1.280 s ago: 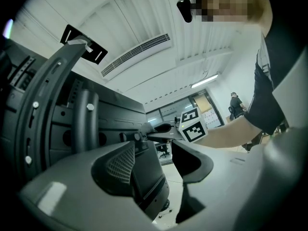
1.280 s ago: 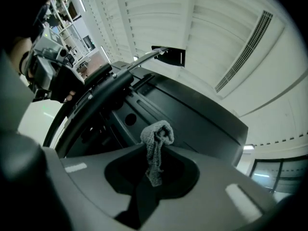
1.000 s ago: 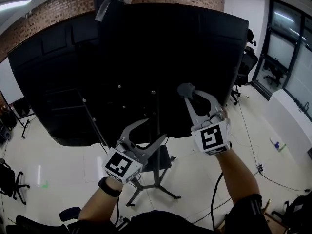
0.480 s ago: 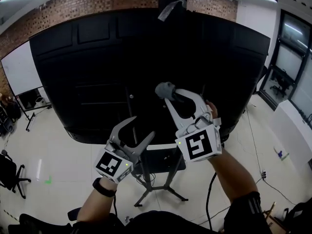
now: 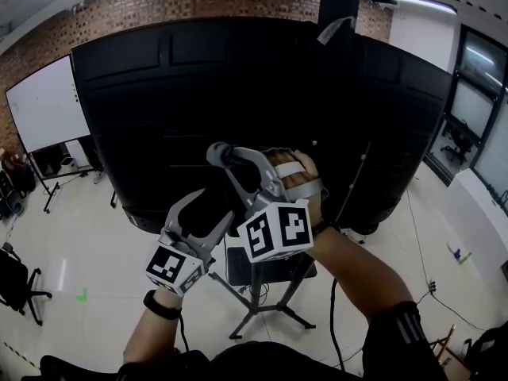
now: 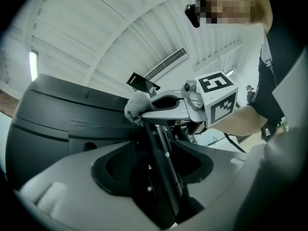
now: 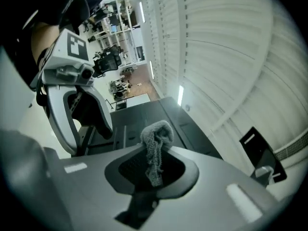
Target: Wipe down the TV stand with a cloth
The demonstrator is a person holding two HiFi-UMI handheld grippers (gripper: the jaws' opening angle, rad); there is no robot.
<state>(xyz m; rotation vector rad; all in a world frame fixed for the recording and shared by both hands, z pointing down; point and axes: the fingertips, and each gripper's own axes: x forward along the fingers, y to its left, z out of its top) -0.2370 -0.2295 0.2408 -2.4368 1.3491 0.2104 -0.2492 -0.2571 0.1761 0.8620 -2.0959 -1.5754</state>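
Observation:
A large black TV (image 5: 238, 94) shows its back, mounted on a black stand whose pole (image 5: 279, 288) and splayed legs (image 5: 266, 317) reach the floor. My right gripper (image 5: 217, 154) is shut on a small grey cloth (image 5: 214, 151), held up against the TV's back. The right gripper view shows the cloth (image 7: 156, 150) hanging from the shut jaws. Lower and to the left, my left gripper (image 5: 218, 203) stands open. In the left gripper view the stand's pole (image 6: 161, 158) runs between its spread jaws, and the right gripper's cloth (image 6: 138, 105) shows above.
A whiteboard (image 5: 48, 105) stands at the left by a brick wall (image 5: 159, 2). Office chairs (image 5: 16, 288) sit at the left edge, and a cable (image 5: 333, 332) trails over the pale floor. A black shelf (image 5: 262, 267) sits low on the stand.
The right gripper has carried the cloth leftward and slightly down across the TV's back. The left gripper stays open low by the stand. The view has swung right.

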